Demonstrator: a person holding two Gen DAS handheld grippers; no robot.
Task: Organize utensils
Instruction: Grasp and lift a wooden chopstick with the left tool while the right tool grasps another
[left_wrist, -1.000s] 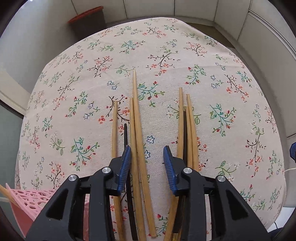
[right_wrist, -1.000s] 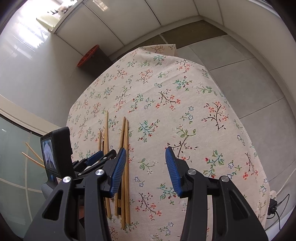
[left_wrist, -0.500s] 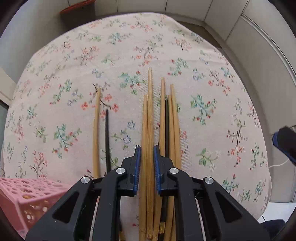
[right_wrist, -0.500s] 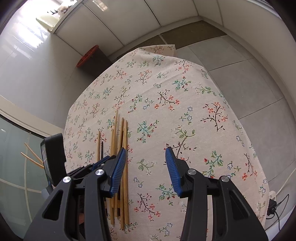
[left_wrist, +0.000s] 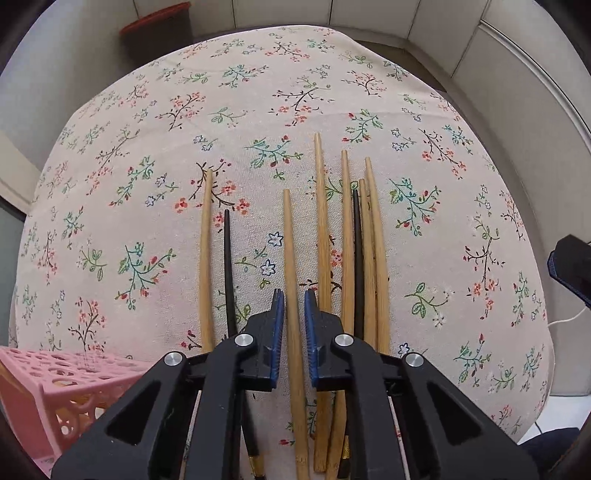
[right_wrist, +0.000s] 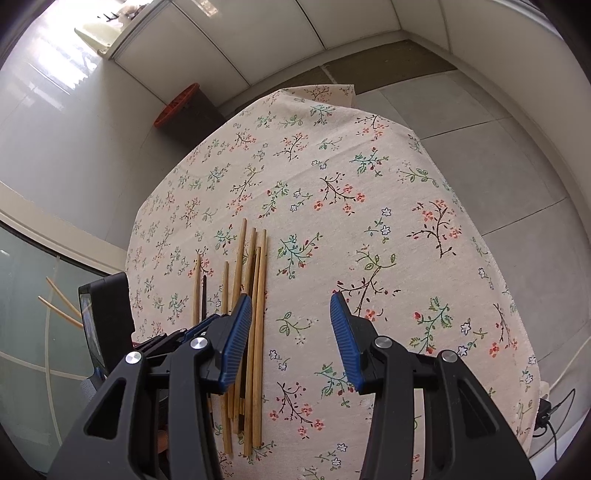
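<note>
The left hand-held gripper (left_wrist: 294, 321), low in the frame's centre, had just been closing and pinched a single bamboo chopstick (left_wrist: 291, 280), seemingly to separate it from the rest. It lay on the floral tabletop (left_wrist: 461, 221) between a bamboo-and-black pair (left_wrist: 216, 266) to its left and a bundle of chopsticks (left_wrist: 354, 254) crowding the right pad. A pink basket (left_wrist: 48, 391) sat lower left. The right hand-held gripper (right_wrist: 291, 332) hovered agape and empty.
</note>
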